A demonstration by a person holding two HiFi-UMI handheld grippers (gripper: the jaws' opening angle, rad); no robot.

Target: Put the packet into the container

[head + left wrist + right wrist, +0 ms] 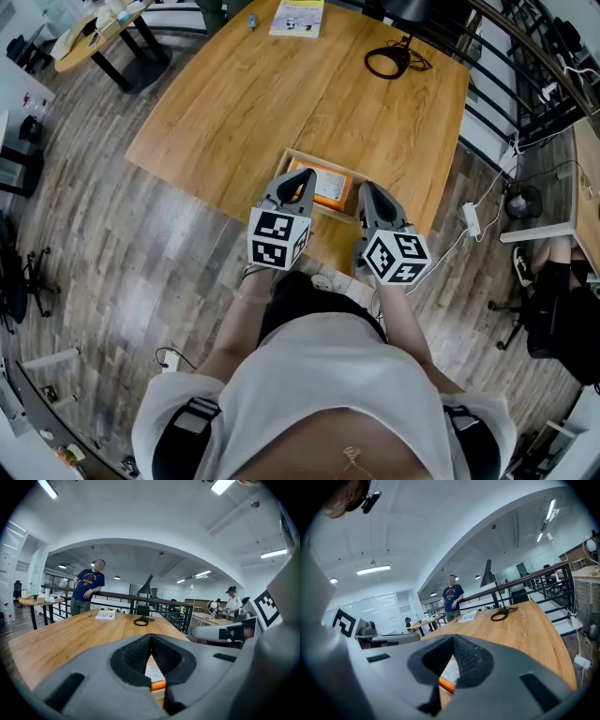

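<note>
An orange and white packet (329,187) lies inside the shallow wooden container (323,161) near the table's front edge. My left gripper (302,180) hovers over the container's left side, shut with nothing between its jaws, which meet at the tips (150,638). The packet (153,671) shows below them through the gap. My right gripper (367,190) hangs at the container's right end, also shut and empty (453,639), with the packet (449,672) seen beneath it.
Further back on the wooden table (281,94) lie a booklet (297,17) and a coiled black cable (394,61). A person (87,588) leans on the railing beyond the table. A power strip (472,220) lies on the floor at right.
</note>
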